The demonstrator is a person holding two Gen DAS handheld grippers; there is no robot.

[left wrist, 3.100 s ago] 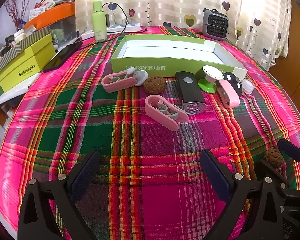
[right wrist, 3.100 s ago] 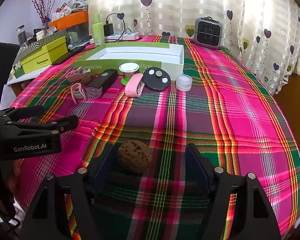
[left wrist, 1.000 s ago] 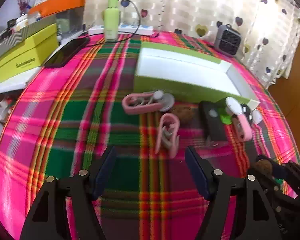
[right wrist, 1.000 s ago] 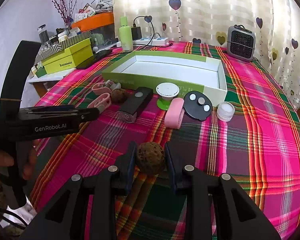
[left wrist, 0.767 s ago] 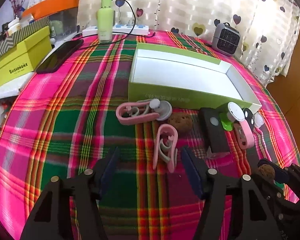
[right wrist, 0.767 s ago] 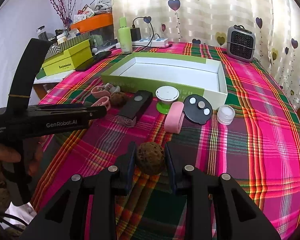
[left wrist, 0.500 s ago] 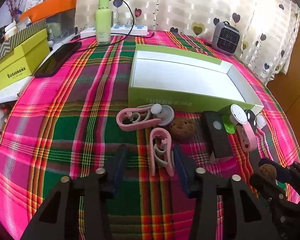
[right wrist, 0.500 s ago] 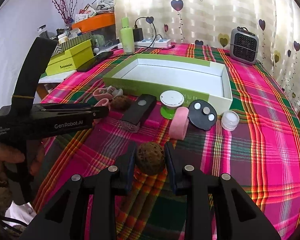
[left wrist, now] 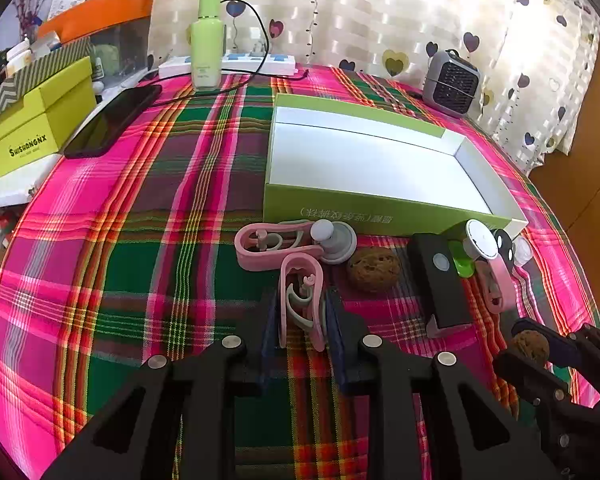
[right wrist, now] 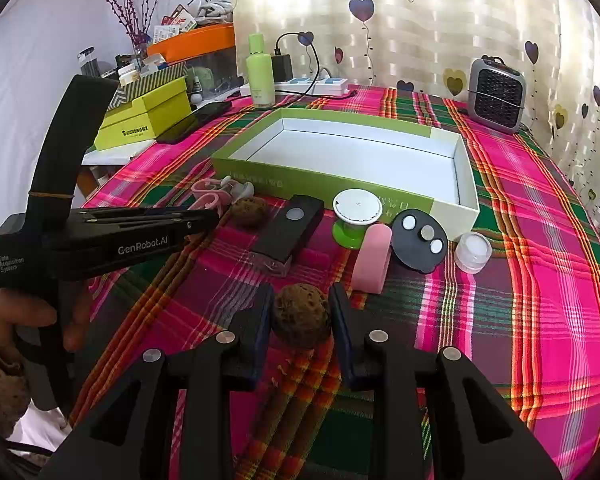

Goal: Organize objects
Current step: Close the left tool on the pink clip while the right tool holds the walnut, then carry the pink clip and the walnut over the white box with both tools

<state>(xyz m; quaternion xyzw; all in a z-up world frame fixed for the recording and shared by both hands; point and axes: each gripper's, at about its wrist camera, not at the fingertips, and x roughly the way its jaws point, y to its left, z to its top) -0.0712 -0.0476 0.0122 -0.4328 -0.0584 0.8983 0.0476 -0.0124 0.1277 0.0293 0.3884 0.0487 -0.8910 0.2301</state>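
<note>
My left gripper (left wrist: 301, 312) is shut on a pink clip (left wrist: 302, 302) that lies on the plaid cloth. My right gripper (right wrist: 302, 312) is shut on a brown walnut (right wrist: 302, 316) and holds it above the cloth; it also shows in the left wrist view (left wrist: 529, 347). An open green box (left wrist: 374, 160) with a white inside stands behind the row of objects. A second pink clip (left wrist: 276, 242), a second walnut (left wrist: 374, 269), a black case (left wrist: 440, 280) and a green-and-white knob (left wrist: 474, 244) lie before the box.
A pink holder (right wrist: 372, 258), a black disc (right wrist: 420, 246) and a small white jar (right wrist: 474, 252) lie right of the knob. A green bottle (left wrist: 207, 42), a phone (left wrist: 112, 120), a yellow box (left wrist: 32, 128) and a grey heater (left wrist: 452, 82) stand at the back.
My left gripper moved forward to the near pink clip and closed its fingers on it. My right gripper kept the walnut and drifted slightly toward the row of objects.
</note>
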